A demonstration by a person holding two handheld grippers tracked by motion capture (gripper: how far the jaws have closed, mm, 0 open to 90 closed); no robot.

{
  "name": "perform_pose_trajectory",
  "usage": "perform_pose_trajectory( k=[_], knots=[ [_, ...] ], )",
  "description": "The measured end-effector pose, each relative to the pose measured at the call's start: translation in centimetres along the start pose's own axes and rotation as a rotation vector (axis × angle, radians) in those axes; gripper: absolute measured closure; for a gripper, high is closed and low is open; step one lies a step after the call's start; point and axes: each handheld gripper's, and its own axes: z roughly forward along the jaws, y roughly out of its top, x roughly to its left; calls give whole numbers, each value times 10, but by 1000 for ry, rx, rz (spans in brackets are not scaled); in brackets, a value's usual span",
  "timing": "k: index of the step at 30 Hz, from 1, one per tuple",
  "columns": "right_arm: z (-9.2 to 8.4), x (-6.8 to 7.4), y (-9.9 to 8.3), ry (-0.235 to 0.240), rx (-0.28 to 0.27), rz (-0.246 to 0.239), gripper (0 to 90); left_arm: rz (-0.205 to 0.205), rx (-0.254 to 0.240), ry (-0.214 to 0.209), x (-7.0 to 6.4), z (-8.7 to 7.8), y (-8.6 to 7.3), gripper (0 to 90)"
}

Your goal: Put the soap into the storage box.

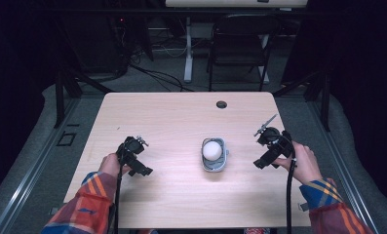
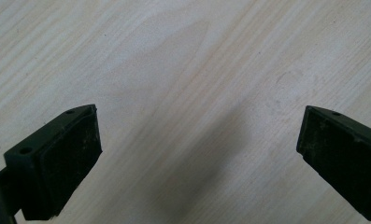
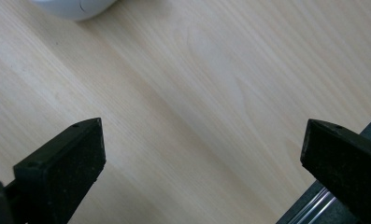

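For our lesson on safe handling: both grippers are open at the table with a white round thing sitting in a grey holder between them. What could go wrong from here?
1. The white ball only rests in the shallow grey holder; a sideways nudge might roll it out.
2. The right gripper sits near the table edge, and the right gripper view shows that edge close by, so its cable might snag there.
3. The left gripper is open over bare wood, far from the holder, so a rushed reach could knock it.

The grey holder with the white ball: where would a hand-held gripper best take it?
Probably across the grey holder's long side walls, coming from above: it sits flat and its narrow width suits open jaws. The white ball fills the far end, so grip nearer the bare near end.
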Motion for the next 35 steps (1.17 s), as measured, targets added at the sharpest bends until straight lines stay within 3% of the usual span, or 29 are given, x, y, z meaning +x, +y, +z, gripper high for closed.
perform_pose_trajectory(
  k=[2,3,10,13,18,20,21,23,24,29,30,31,34,35],
  knots=[
    [2,-2,-6,-10,15,1,0,-1,0,0,0,0,0,0],
    [5,-2,-10,4,0,24,0,-1,2,0,0,0,0,0],
    [13,-6,-29,-4,48,26,0,-1,0,2,0,0,0,0],
    [18,-5,-39,-10,15,59,0,0,-1,3,0,0,0,0],
    [31,-6,-57,0,21,89,0,-3,-1,1,0,0,-1,0],
    [38,-7,-66,-6,80,73,0,-1,0,1,0,-1,-1,0],
    [38,-8,-67,-9,125,41,0,-1,-1,1,-1,-1,-1,0],
    [41,-8,-70,-16,131,50,0,1,-1,1,-1,-1,-1,0],
    [44,-6,-74,-8,97,89,0,1,0,1,-1,0,-1,0],
    [49,-6,-78,6,100,108,2,6,3,-2,-1,-1,0,0],
    [54,-4,-80,4,65,138,6,7,3,-2,-1,-1,0,0],
    [50,-6,-77,-10,136,85,12,8,3,-2,-1,-1,0,0],
    [52,-7,-76,-11,163,73,17,8,2,-2,-2,-1,0,0],
    [54,-6,-78,-9,134,98,19,7,1,-2,-2,0,0,0]
  ],
)
